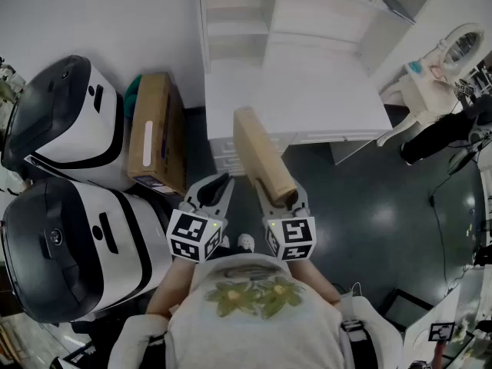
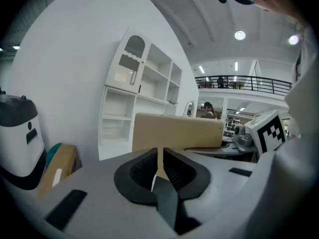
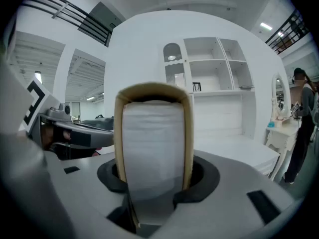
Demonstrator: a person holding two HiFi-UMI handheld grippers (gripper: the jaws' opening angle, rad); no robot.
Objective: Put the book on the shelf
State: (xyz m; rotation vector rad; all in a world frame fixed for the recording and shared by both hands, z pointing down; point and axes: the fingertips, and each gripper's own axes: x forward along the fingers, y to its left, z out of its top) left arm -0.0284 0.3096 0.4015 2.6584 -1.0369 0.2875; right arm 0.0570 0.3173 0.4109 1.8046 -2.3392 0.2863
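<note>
A thick tan hardcover book (image 1: 261, 154) sticks out forward from my right gripper (image 1: 281, 197), which is shut on its lower end. In the right gripper view the book (image 3: 153, 138) stands on edge between the jaws, white page block facing me, and my right gripper (image 3: 154, 179) clamps both covers. My left gripper (image 1: 217, 183) hangs just left of the book, shut with nothing in it. The left gripper view has my left gripper (image 2: 159, 157) in front of the book's cover (image 2: 177, 132). The white shelf unit (image 1: 238, 21) stands ahead over a white desk top (image 1: 307, 91).
Two large white and black machines (image 1: 69, 121) (image 1: 69, 244) stand at the left. A cardboard box (image 1: 157, 133) leans between them and the desk. A white vanity table (image 1: 430, 83) is at the right, and a person (image 3: 301, 118) stands by it.
</note>
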